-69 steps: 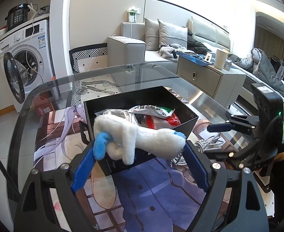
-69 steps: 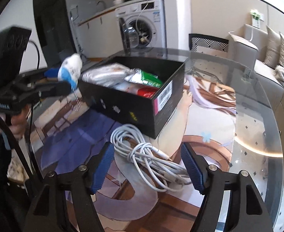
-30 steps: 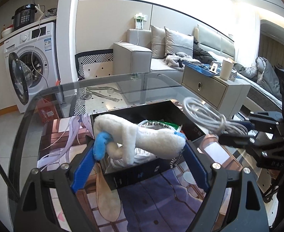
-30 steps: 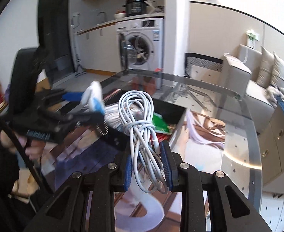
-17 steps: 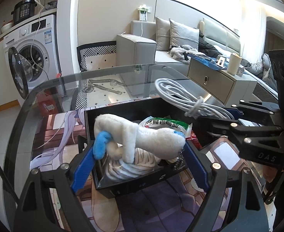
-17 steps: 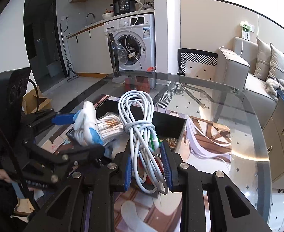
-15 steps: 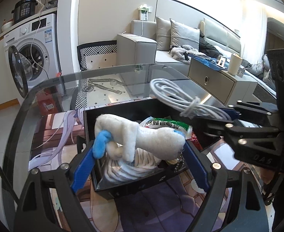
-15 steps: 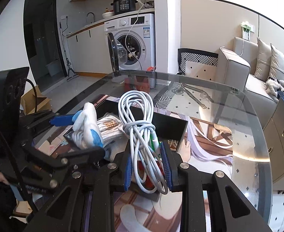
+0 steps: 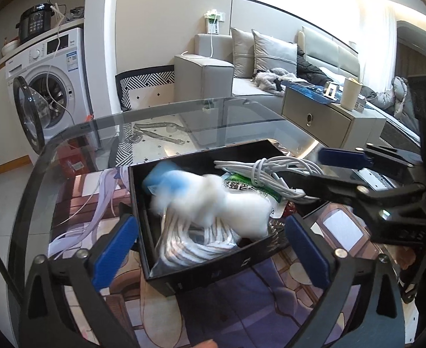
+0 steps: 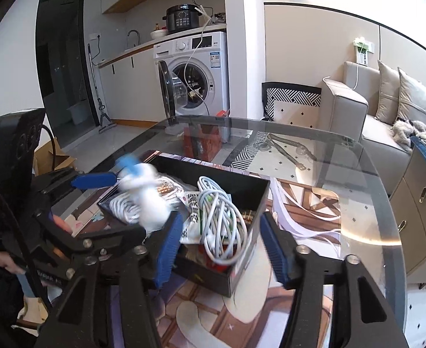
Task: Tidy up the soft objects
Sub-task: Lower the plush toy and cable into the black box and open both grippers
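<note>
Both sets of jaws spread wide, the blurred plush toy [image 9: 213, 203] drops into the black box [image 9: 201, 272] beside the white cable bundle [image 10: 221, 217] at three o'clock; light, squashy, best pinched mid-body.

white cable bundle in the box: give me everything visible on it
The white cable bundle is a glossy round cord looped into a long hank and cinched around its middle with its own wraps. It lies free on the snack packets inside the black box, at the end nearest the right gripper, whose jaws stand open and clear of it.
</note>
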A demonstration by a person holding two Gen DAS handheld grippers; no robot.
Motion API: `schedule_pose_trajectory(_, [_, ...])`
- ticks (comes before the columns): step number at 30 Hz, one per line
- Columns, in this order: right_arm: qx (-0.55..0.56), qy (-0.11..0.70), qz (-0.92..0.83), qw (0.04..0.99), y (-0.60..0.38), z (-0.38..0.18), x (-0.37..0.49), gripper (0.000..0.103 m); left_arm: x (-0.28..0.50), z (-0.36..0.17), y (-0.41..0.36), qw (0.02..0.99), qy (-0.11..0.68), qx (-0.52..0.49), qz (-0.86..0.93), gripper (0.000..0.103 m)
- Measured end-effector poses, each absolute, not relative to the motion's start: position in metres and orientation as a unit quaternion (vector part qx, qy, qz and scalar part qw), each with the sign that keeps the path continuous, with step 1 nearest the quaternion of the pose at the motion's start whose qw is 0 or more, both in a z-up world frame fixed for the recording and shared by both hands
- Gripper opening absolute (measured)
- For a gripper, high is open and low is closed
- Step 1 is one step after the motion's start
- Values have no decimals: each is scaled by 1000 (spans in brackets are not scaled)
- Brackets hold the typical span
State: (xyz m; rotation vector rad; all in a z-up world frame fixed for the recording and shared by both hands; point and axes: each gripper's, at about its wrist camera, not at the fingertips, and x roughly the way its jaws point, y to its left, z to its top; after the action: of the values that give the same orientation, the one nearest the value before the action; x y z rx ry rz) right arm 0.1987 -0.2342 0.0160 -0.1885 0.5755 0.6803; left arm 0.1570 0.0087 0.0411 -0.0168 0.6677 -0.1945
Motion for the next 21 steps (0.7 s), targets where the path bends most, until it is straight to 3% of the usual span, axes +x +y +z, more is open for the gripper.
schedule_pose_trajectory(4, [-93,267,329,901,-239,19,183,76,152,44,11,943,321,-11,-91,103])
schedule_pose_trajectory(6, [-90,255,336,902,-240,20,173,88,147,46,14,945,315,-13,-89,103])
schedule_pose_trajectory(11, [-89,228,339,908,-238,21,156,102,133,51,22,950,300,-20,-80,103])
schedule_pose_trajectory(21, [-90,199,334,917,-232,8,144,102,119,46,36,959,277,-40,-49,103])
